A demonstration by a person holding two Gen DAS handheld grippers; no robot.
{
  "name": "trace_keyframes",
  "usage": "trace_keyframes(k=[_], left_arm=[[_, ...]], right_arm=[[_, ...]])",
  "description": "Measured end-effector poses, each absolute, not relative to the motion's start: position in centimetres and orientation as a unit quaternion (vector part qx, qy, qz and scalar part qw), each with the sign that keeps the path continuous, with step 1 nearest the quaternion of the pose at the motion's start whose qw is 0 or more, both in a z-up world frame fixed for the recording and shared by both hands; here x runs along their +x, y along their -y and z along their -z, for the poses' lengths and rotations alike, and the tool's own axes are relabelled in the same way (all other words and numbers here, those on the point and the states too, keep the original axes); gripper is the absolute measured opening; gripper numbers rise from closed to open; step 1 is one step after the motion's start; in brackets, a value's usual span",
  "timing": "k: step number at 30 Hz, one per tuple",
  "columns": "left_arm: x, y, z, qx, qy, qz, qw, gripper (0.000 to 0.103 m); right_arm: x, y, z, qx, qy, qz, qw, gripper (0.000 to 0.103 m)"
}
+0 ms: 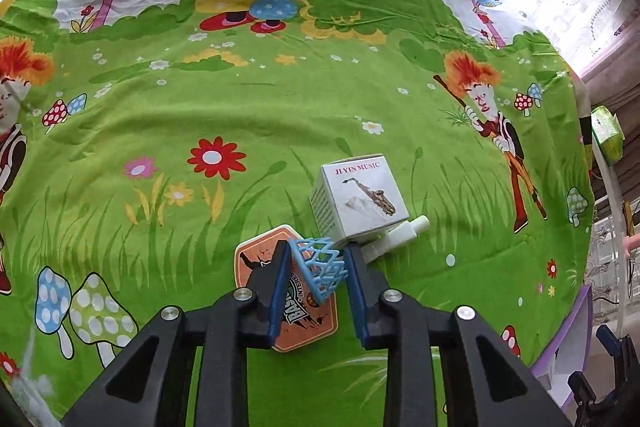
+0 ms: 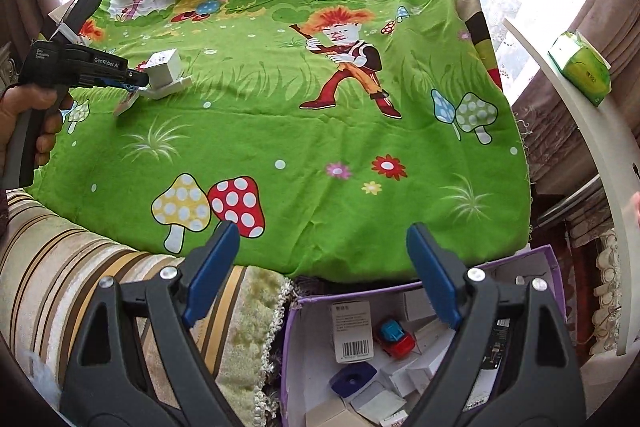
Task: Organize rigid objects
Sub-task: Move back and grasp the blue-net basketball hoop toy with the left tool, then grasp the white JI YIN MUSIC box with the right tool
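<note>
My left gripper [image 1: 317,254] is shut on the light blue net hoop [image 1: 320,267] of an orange toy basketball backboard [image 1: 290,307], which lies on the green cartoon cloth. Just beyond it stand a white "JI YIN MUSIC" box [image 1: 362,199] and a white plastic piece [image 1: 394,237]. In the right wrist view the left gripper [image 2: 138,81] sits at the far left by the white box [image 2: 164,69]. My right gripper [image 2: 324,247] is open and empty, above the near table edge and a purple box [image 2: 540,259].
The purple box holds a red and blue toy car [image 2: 396,337], a blue item [image 2: 354,379], and several white boxes. A striped cushion [image 2: 60,267] lies at the left. A green packet [image 2: 582,67] rests on a white shelf at the right.
</note>
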State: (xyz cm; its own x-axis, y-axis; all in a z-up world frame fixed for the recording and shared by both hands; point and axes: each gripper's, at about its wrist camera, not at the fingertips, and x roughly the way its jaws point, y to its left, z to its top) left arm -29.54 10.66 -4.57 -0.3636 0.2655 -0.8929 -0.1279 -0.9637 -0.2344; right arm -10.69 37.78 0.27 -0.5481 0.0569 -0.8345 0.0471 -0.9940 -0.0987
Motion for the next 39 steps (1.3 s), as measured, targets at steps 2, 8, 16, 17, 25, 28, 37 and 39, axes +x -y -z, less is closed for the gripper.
trace_keyframes(k=[2, 8, 16, 17, 25, 28, 37, 39], left_arm=[[-29.3, -10.3, 4.5, -0.553, 0.073, -0.821, 0.123, 0.025], [-28.1, -8.3, 4.1, -0.550, 0.109, -0.818, 0.129, 0.019], [-26.5, -6.2, 3.2, -0.529, 0.101, -0.835, 0.113, 0.018], [-26.4, -5.9, 3.2, -0.526, 0.102, -0.837, 0.112, 0.018], [-23.6, -3.8, 3.1, -0.499, 0.089, -0.859, 0.075, 0.018], [-22.9, -2.6, 3.2, -0.491, 0.093, -0.864, 0.057, 0.018], [-22.6, -0.4, 2.6, -0.457, 0.106, -0.883, 0.023, 0.018], [-22.6, -0.2, 2.7, -0.456, 0.107, -0.883, 0.020, 0.018]], right_arm=[[-11.2, -37.5, -0.1, -0.477, 0.056, -0.877, 0.001, 0.087], [-13.4, -35.3, -0.1, -0.476, 0.055, -0.878, -0.018, 0.087], [-17.8, -30.1, -0.9, -0.465, 0.068, -0.881, -0.062, 0.087], [-18.4, -29.3, -1.0, -0.463, 0.069, -0.881, -0.071, 0.087], [-23.5, -24.2, -0.8, -0.467, 0.044, -0.878, -0.098, 0.087], [-25.1, -22.8, -0.4, -0.469, 0.030, -0.877, -0.097, 0.087], [-28.7, -18.9, 2.0, -0.471, 0.023, -0.878, -0.085, 0.087], [-29.1, -18.1, 2.6, -0.468, 0.030, -0.879, -0.084, 0.087]])
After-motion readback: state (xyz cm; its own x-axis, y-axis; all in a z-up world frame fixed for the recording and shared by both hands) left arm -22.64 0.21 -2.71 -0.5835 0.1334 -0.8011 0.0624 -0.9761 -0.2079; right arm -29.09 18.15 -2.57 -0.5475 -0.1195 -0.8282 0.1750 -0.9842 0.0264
